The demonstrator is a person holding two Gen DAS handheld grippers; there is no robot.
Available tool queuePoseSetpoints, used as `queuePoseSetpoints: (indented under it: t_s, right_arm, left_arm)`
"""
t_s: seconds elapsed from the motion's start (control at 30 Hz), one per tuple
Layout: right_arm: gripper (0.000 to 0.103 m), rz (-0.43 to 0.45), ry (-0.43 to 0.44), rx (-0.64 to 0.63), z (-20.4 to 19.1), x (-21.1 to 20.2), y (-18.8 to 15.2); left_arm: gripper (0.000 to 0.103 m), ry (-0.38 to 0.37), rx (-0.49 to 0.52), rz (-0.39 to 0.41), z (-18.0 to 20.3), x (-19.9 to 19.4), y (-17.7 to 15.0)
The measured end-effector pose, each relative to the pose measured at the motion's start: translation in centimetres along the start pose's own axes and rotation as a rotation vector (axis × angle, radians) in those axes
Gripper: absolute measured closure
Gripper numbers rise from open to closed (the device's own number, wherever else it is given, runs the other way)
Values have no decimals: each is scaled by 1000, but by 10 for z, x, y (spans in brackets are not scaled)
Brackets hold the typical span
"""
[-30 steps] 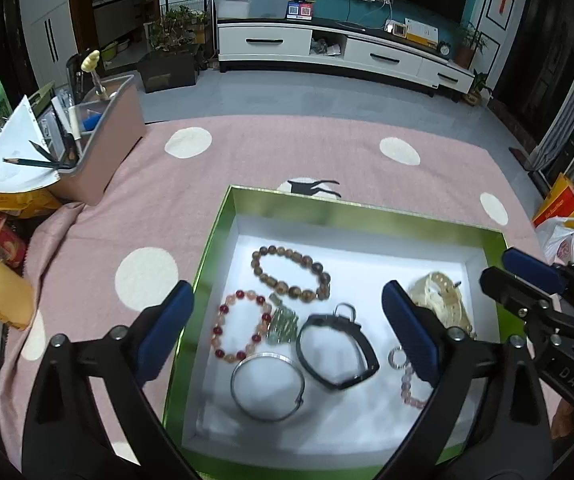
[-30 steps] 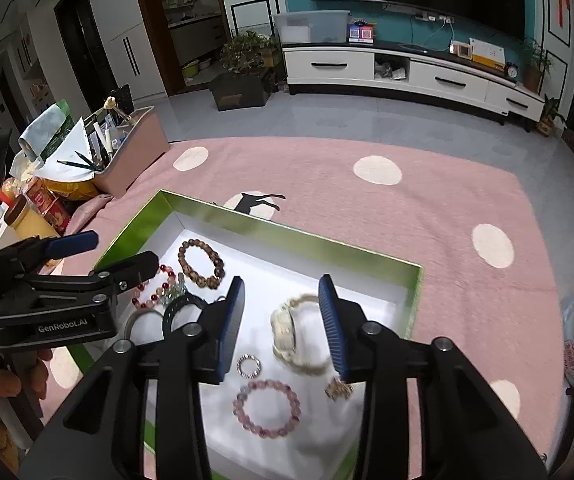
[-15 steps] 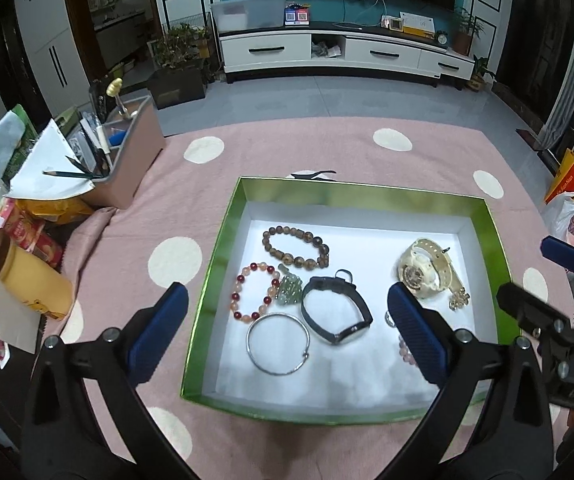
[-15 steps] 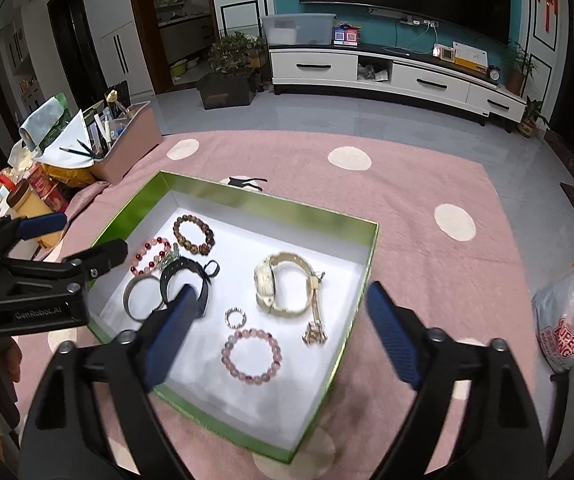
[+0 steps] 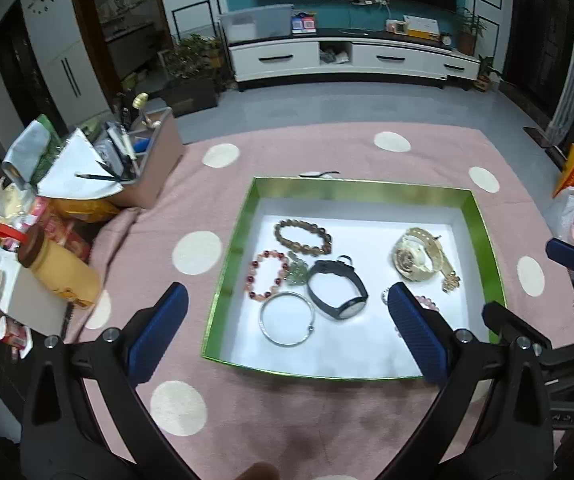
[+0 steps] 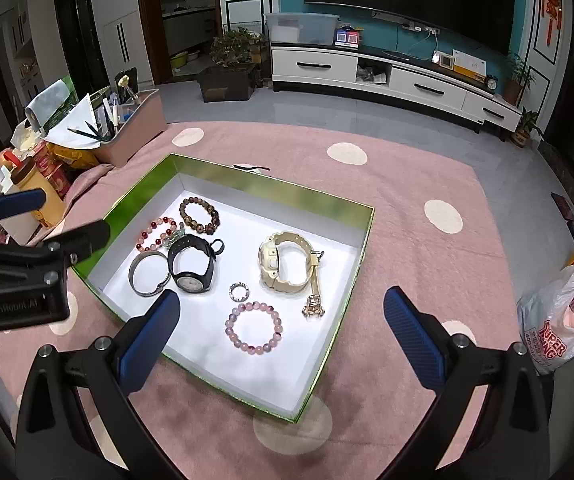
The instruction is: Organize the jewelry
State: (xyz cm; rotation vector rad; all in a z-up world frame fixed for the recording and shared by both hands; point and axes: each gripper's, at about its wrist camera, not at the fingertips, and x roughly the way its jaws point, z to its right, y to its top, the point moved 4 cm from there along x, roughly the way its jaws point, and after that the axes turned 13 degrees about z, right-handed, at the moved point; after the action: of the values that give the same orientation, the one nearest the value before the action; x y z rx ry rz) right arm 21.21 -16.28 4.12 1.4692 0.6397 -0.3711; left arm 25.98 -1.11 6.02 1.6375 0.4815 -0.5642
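Note:
A green-rimmed white box [image 5: 367, 188] [image 6: 287, 196] lies on a pink spotted cloth. In it are a brown bead bracelet [image 5: 303, 236], a red bead bracelet [image 5: 267, 276], a silver bangle [image 5: 287, 318], a black watch [image 5: 339, 290], a cream watch [image 6: 283, 260], a gold chain [image 6: 314, 292], a small ring [image 6: 239, 292] and a pink bead bracelet [image 6: 254, 328]. My left gripper [image 5: 286, 294] hangs open above the box's near-left part, holding nothing. My right gripper [image 6: 282, 298] is above the near-right part, its jaws opening wide with nothing gripped.
A pink bin of pens and papers [image 5: 151, 160] stands at the cloth's far left. Nearer on that side are a yellow bottle [image 5: 59, 272] and snack packets. A white plastic bag [image 6: 559, 320] sits on the right. Bare pink cloth [image 6: 407, 200] surrounds the box.
Both grippers have drawn back and upward from the box. The right jaws have spread from a narrow gap around the cream watch to full width; the watch lies in the box.

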Motion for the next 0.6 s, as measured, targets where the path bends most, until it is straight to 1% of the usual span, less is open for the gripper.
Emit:
queuePoseSetpoints:
  t_s: [0.17, 0.3, 0.6]
  right_arm:
    - [1, 1, -10, -7, 0, -5, 0]
    - [1, 0, -18, -9, 1, -6, 0]
    - [1, -8, -31, -13, 2, -2, 0]
  left_arm:
    - [2, -9, -21, 10, -1, -6, 5]
    - [2, 16, -15, 24, -2, -8, 8]
    - [2, 31, -24, 8, -7, 1, 8]
